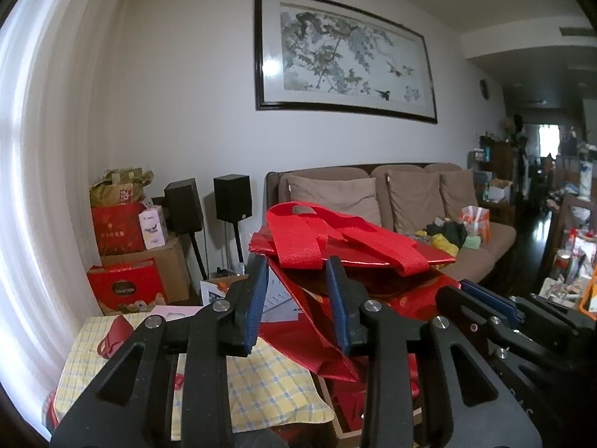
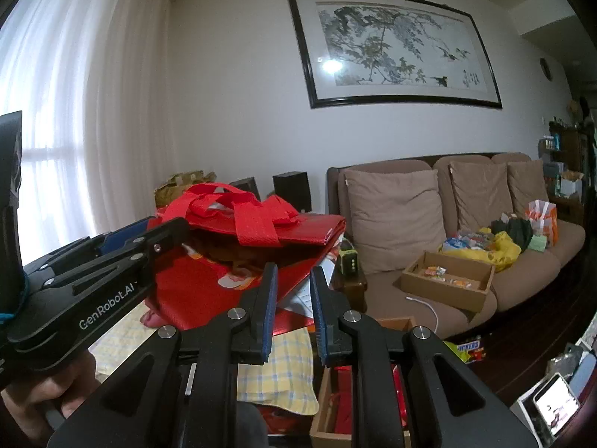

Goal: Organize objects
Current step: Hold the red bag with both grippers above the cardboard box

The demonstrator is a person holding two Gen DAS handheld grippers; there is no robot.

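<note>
- Gaping with nothing between its blue-padded fingers, the left gripper (image 1: 298, 298) points at the red bag (image 1: 347, 257) just ahead of its tips.
- Just under both grippers lies a yellow checked cloth (image 1: 268, 384) draped over the surface, with an open wooden box (image 2: 328, 410) of red items below the right gripper (image 2: 293, 306).
- The right gripper's fingers stand apart too, narrower, holding nothing; the red bag (image 2: 224, 261) sits ahead and to its left.
- In the right wrist view the left gripper (image 2: 149, 239) reaches the bag's left edge; whether it touches cannot be told.
- The bag's red handles (image 1: 324, 231) flop across its top.
- Farther right of the grippers, a brown sofa (image 2: 522, 283) carries a cardboard tray (image 2: 447, 280).
- Beyond, a framed painting (image 1: 343, 56) hangs on the wall.
</note>
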